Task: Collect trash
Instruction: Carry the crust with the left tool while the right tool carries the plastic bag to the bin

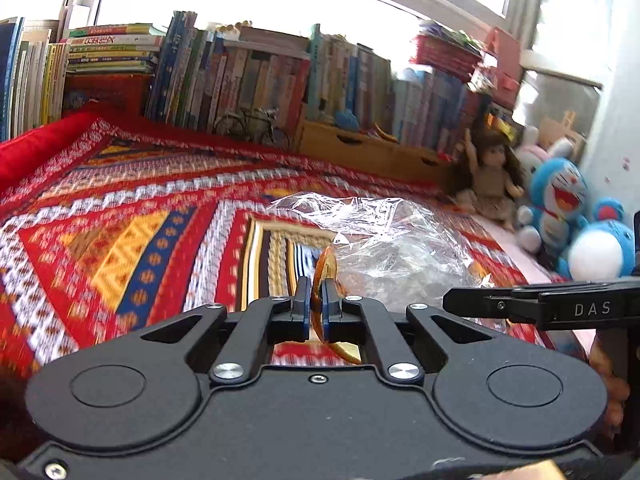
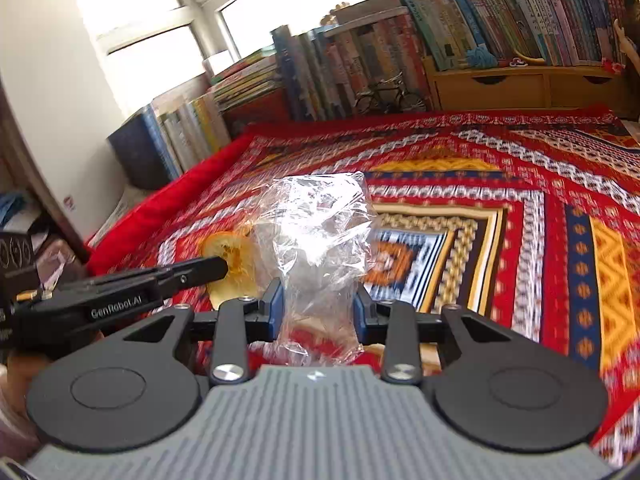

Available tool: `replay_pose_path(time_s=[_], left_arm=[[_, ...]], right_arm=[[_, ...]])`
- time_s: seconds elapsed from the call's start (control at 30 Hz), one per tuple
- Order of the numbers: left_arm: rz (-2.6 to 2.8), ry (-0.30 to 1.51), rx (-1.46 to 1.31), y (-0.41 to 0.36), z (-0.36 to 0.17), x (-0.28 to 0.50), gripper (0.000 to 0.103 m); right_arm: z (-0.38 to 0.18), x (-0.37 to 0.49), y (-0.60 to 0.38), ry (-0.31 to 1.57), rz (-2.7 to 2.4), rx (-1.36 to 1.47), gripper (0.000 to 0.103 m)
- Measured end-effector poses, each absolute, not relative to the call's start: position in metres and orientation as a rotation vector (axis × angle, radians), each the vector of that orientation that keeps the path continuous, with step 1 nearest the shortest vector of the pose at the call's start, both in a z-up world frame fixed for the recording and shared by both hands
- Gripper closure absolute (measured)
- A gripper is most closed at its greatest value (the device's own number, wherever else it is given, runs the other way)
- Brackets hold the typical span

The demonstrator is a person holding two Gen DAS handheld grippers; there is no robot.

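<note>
My left gripper (image 1: 316,290) is shut on a thin orange-yellow peel slice (image 1: 327,260), which stands on edge between the blue pads. Just beyond it lies a crumpled clear plastic bag (image 1: 392,240) over the red patterned cloth (image 1: 140,208). In the right wrist view my right gripper (image 2: 318,304) is shut on that clear bag (image 2: 320,224), which bulges up above the fingers. The left gripper (image 2: 218,268) comes in from the left there, holding the peel slice (image 2: 230,246) right beside the bag. The right gripper (image 1: 456,300) shows side-on at the right of the left wrist view.
A row of books (image 1: 240,72) lines the far edge under the window. In front of it stand a toy bicycle (image 1: 252,124) and a wooden drawer box (image 1: 360,148). A doll (image 1: 492,176) and blue plush toys (image 1: 560,200) sit at the right.
</note>
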State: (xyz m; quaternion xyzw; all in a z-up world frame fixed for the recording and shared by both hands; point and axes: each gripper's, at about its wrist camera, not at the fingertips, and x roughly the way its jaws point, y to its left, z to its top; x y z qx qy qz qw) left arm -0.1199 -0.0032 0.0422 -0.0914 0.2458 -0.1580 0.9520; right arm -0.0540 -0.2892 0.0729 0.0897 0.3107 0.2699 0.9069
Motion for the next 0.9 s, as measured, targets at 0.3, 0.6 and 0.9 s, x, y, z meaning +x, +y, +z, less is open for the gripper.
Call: replay_pose_path(time_s=[0.3,0.6,0.9], left_arm=[[-0.362,0.574,-0.112,-0.001,0.010,-0.197,0.098],[-0.326,0.757,-0.099,-0.002,-0.055,-0.223,0.098],[-0.250,0.975,-0.112,-0.002,-0.134,-0.213,0.098]], right_arm=[[0.047,-0.133,-0.289,0.683,0.589,0.102,0.064],[-0.005,-0.163,-0.280,0.818,0.617,0.043,0.064],[-0.075,-0.164,-0.254,1.006,0.631,-0.004,0.065]])
